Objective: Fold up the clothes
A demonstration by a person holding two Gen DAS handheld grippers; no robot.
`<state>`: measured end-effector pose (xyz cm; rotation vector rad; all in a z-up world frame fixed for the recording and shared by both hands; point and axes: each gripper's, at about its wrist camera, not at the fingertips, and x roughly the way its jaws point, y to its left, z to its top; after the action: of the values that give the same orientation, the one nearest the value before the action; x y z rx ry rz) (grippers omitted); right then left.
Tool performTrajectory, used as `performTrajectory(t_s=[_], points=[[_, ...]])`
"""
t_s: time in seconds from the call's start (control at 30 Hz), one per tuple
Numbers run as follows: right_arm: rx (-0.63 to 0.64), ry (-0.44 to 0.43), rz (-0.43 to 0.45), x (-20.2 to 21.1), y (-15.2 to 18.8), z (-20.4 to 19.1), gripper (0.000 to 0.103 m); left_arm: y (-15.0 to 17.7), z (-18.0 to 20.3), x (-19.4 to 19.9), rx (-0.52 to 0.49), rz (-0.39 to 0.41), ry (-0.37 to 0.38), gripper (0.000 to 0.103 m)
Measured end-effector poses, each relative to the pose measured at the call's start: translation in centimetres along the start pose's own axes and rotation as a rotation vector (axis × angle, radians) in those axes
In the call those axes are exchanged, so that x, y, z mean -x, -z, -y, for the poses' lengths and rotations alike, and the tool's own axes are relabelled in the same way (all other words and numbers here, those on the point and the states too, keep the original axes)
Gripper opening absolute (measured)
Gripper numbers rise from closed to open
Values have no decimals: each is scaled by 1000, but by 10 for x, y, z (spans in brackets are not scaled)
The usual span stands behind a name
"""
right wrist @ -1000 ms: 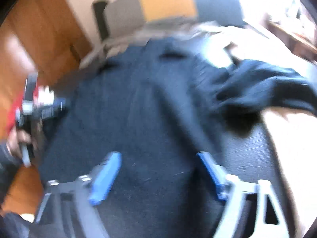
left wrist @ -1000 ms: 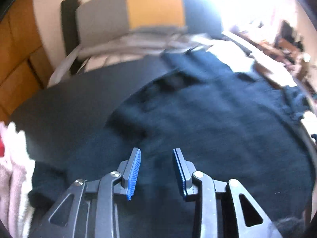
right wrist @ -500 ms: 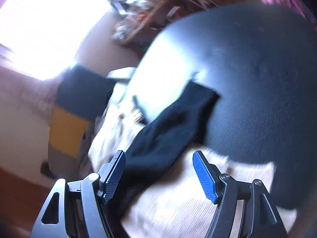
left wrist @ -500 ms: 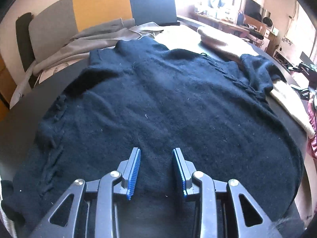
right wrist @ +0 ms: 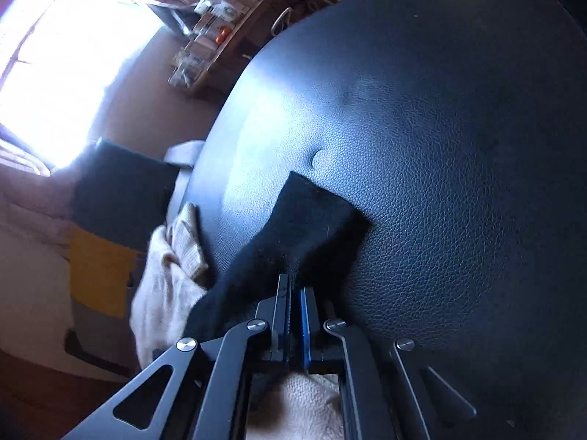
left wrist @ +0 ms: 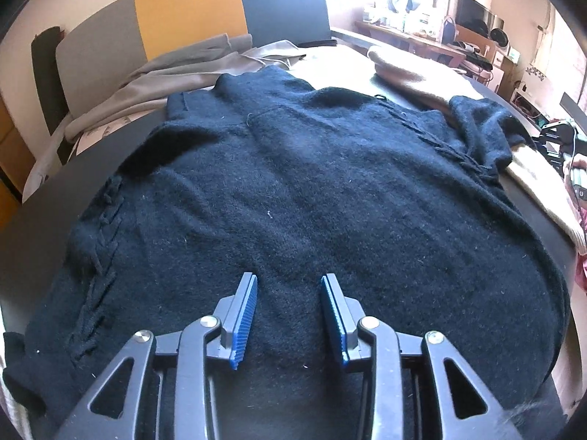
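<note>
A dark navy knit sweater lies spread flat on the black table. My left gripper is open and empty, hovering low over the sweater's near hem. The sweater's right sleeve lies over a beige garment. In the right wrist view my right gripper is shut on that dark sleeve, near its cuff end, which rests on the black leather tabletop.
A beige knit garment lies beside and under the sleeve at the table's right edge. A grey-beige garment is draped over the far edge by grey, yellow and dark chair backs. A cluttered desk stands far right.
My right gripper has swung from over the sweater's body to the right sleeve and closed on it. My left gripper has steadied over the hem and stayed open.
</note>
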<state>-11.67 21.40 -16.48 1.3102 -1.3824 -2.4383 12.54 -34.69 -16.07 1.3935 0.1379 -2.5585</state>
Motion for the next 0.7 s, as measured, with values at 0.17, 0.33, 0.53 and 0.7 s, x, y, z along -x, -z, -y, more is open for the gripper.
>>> performTrajectory(t_s=[0.17,0.33,0.53,0.7], points=[[97,-170,-13,19,19,-48,5,-11,-11,6,115,-17,134,36],[338,-252,-135,19,86,-119,5,-35,-7,17,201,21,289,36],[484,-277,-281,2,186,-144,5,-68,32,15,221,-9,528,37],[493,-285,-305,-2,219,-136,5,-97,73,-16,319,-106,755,50]])
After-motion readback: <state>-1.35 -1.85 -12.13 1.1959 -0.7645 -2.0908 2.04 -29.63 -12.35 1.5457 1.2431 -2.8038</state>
